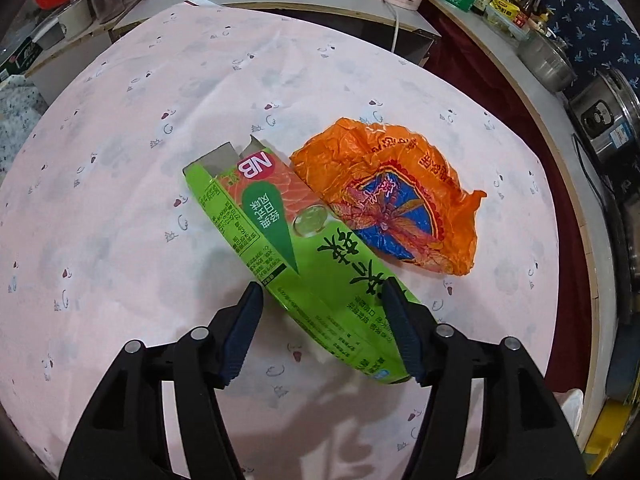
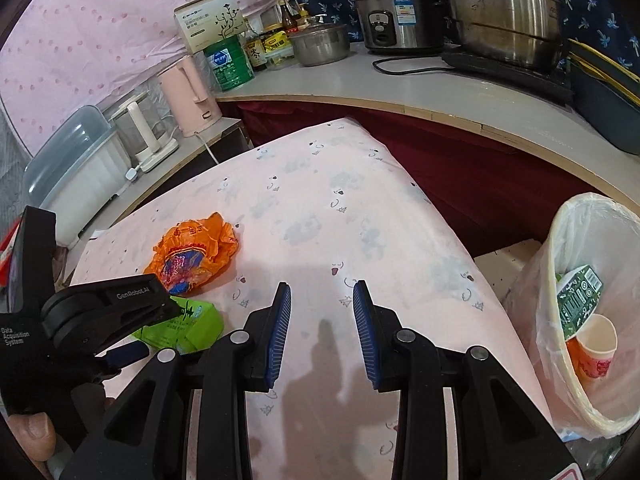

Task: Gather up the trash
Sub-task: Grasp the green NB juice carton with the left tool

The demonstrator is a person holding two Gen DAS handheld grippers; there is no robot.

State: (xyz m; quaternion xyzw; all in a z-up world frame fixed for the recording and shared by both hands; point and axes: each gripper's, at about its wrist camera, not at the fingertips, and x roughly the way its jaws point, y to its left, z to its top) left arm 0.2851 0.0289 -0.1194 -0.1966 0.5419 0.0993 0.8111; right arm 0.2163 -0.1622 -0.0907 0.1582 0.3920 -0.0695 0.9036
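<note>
A green carton box (image 1: 280, 232) lies flat on the pink tablecloth (image 1: 120, 160), its torn end pointing away. My left gripper (image 1: 322, 286) hangs just over the box's near end, open, one finger on each side of it and no pad pressing. A crumpled orange plastic bag (image 1: 384, 192) lies right beside the box. From the right wrist view, the orange bag (image 2: 196, 252) and green box (image 2: 192, 328) sit at the left under the left gripper (image 2: 163, 327). My right gripper (image 2: 322, 285) is open over bare cloth, nothing between its fingers.
A bin lined with a white bag (image 2: 536, 312) stands off the table's right edge, holding a paper cup (image 2: 596, 344) and green packaging. Behind runs a counter (image 2: 400, 80) with steel pots, a rice cooker (image 2: 396, 12) and a pink kettle (image 2: 192, 92). A thumb (image 2: 32, 432) shows bottom left.
</note>
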